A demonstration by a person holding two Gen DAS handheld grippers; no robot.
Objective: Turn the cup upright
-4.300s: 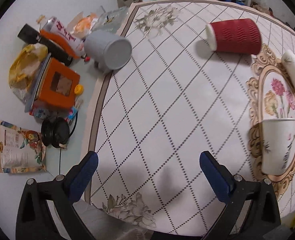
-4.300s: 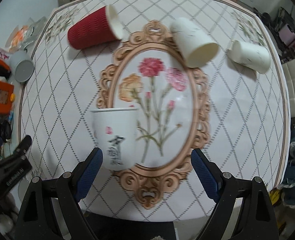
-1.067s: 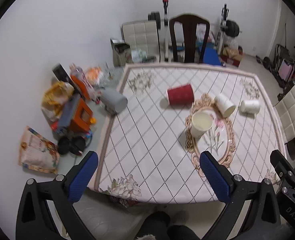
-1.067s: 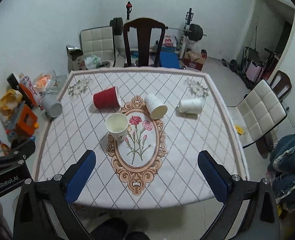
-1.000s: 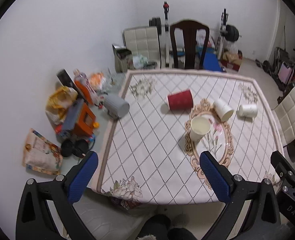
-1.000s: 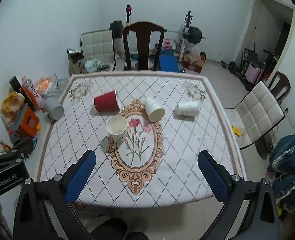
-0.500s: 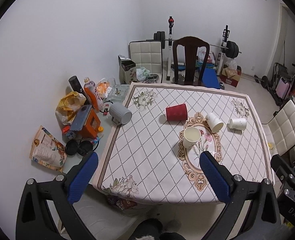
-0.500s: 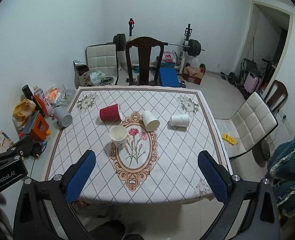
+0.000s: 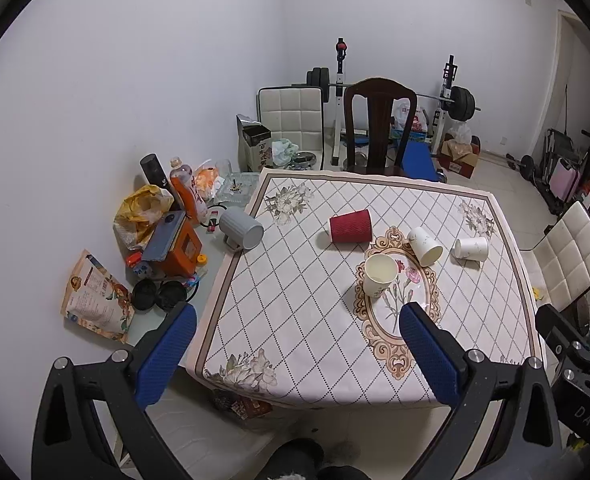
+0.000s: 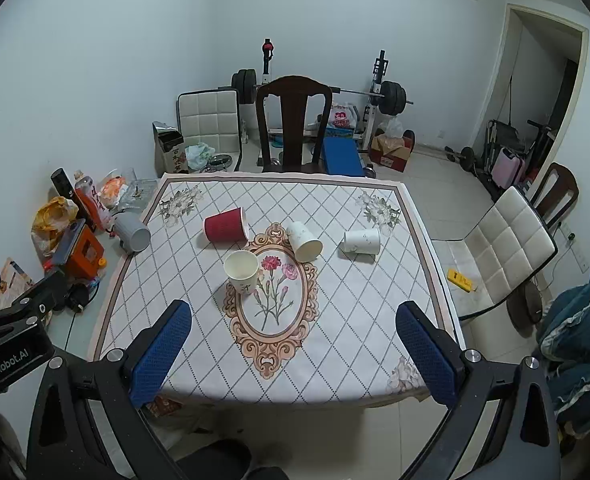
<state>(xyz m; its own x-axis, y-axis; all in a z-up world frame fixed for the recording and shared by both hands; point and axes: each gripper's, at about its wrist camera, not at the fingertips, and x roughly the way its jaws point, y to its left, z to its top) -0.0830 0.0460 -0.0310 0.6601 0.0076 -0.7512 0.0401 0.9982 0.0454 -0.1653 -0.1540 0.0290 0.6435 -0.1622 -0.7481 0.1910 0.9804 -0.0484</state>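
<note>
A white paper cup (image 9: 379,274) (image 10: 242,270) stands upright at the left rim of the floral oval on the tablecloth (image 10: 335,300). A red ribbed cup (image 9: 351,226) (image 10: 226,225) lies on its side behind it. Two more white cups (image 10: 303,241) (image 10: 361,241) lie on their sides to the right. My left gripper (image 9: 299,354) and my right gripper (image 10: 295,354) are both open and empty, held high and well back from the table's near edge.
A grey cup (image 9: 241,231) lies at the table's left edge beside clutter: an orange box (image 9: 179,248), bottles, bags, headphones. A dark wooden chair (image 10: 293,120) stands at the far side, a white chair (image 10: 507,248) at the right. Weights stand behind.
Both grippers have pulled up and back from the table, so the whole table and room show. The white cup, close by the right gripper 4.3 s ago, stands free and upright.
</note>
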